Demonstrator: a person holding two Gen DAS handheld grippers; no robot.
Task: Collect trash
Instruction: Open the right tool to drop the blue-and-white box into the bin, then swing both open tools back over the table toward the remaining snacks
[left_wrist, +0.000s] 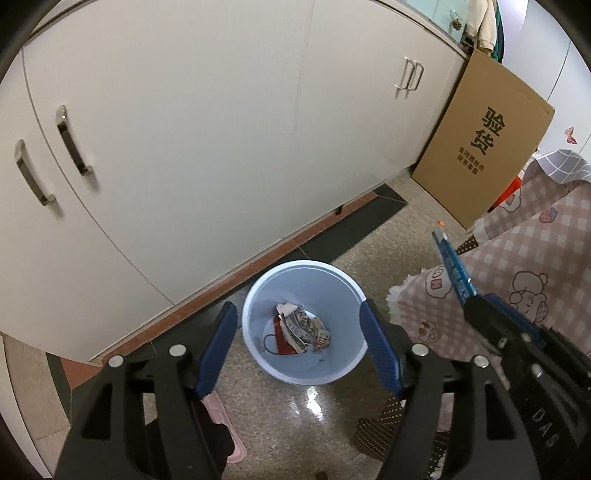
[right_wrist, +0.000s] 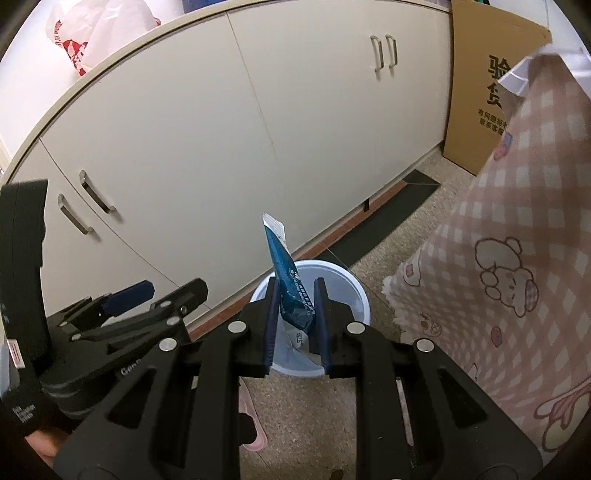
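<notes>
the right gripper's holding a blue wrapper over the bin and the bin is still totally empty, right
Not quite. The right gripper does hold the blue wrapper over the bin, but the bin is not empty: the left wrist view shows crumpled paper scraps lying at its bottom.

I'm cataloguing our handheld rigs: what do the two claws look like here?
Both match: the left claw and right claw have matte black angular frames with cut-out slots, round silver bolts at the pivots, and flat dark-blue fingers. White lettering marks the black bodies. No cables or sleeves show.

White cabinets (left_wrist: 221, 129); speckled floor (left_wrist: 288, 417); cardboard box (left_wrist: 484, 147) leaning.
</notes>
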